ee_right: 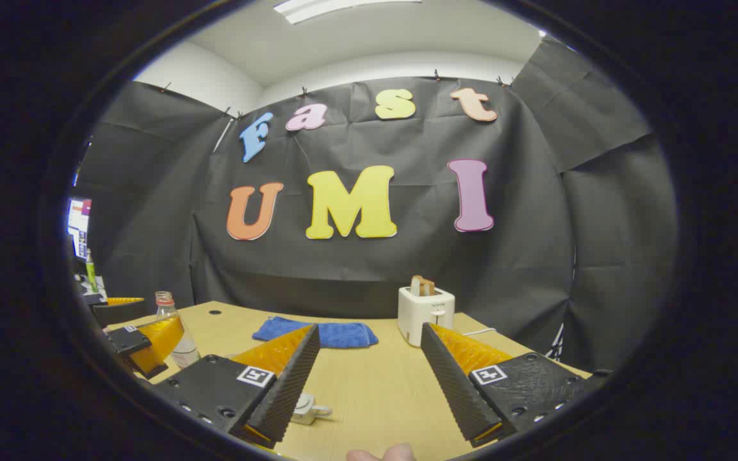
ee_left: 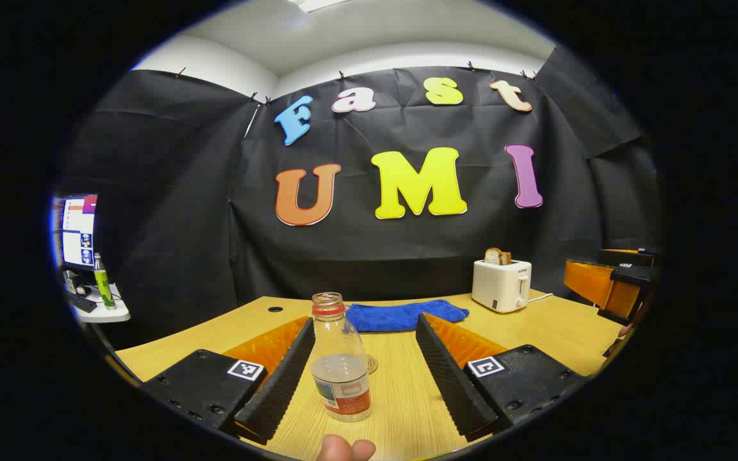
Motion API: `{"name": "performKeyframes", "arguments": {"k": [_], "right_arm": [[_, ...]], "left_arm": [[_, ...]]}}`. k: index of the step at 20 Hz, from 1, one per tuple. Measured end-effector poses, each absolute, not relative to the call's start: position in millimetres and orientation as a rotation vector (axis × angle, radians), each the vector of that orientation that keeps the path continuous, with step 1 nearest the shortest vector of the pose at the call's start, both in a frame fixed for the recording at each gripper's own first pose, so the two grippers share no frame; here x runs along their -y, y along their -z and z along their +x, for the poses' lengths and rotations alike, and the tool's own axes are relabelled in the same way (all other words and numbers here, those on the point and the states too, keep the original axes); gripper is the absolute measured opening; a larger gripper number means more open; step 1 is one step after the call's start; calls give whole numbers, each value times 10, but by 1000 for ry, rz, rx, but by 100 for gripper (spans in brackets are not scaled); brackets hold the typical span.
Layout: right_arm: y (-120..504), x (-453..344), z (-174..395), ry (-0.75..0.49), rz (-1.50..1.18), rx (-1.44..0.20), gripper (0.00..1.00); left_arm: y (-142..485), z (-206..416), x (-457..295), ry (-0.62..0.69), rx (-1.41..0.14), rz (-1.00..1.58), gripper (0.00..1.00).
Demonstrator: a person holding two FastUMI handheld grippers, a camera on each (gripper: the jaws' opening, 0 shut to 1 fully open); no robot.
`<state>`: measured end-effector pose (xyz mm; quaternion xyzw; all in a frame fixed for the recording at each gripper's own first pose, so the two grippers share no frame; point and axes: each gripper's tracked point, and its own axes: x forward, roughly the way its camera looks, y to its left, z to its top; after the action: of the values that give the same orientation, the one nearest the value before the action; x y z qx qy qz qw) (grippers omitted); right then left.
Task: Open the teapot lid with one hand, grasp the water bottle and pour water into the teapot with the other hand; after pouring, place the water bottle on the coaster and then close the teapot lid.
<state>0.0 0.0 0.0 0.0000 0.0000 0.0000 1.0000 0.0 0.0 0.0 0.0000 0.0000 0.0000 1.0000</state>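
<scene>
In the left gripper view, a side desk with a monitor stands left of the wooden table; the left gripper is spread wide around the uncapped water bottle, fingers not touching it, coaster just behind. Beyond lie a blue cloth and, rightward, a toaster. In the right gripper view, the right gripper gapes wide, the teapot peeking beside its left finger.

Water bottle on table, cloth behind, toaster right.

One water bottle, one toaster, one blue cloth, one teapot.
</scene>
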Motion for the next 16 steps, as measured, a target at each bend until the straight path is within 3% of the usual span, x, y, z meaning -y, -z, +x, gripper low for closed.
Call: {"name": "performKeyframes", "arguments": {"k": [1,4,8,9,10,16], "right_arm": [[10,-33,-7,-11,1,1,92],[59,-106,6,-22,-12,-10,99],[44,-171,-24,-21,-18,-8,92],[43,-165,-20,-17,-17,-6,98],[30,-169,-29,-14,-14,-4,94],[32,-216,-36,-17,-7,3,96]], "left_arm": [[-2,7,-1,0,0,-1,99],[-26,-2,-4,8,6,-2,99],[-42,-18,3,17,10,9,99],[-40,-19,8,21,8,7,99],[-35,-20,7,24,6,6,99],[-83,-34,-49,15,17,10,99]]}}
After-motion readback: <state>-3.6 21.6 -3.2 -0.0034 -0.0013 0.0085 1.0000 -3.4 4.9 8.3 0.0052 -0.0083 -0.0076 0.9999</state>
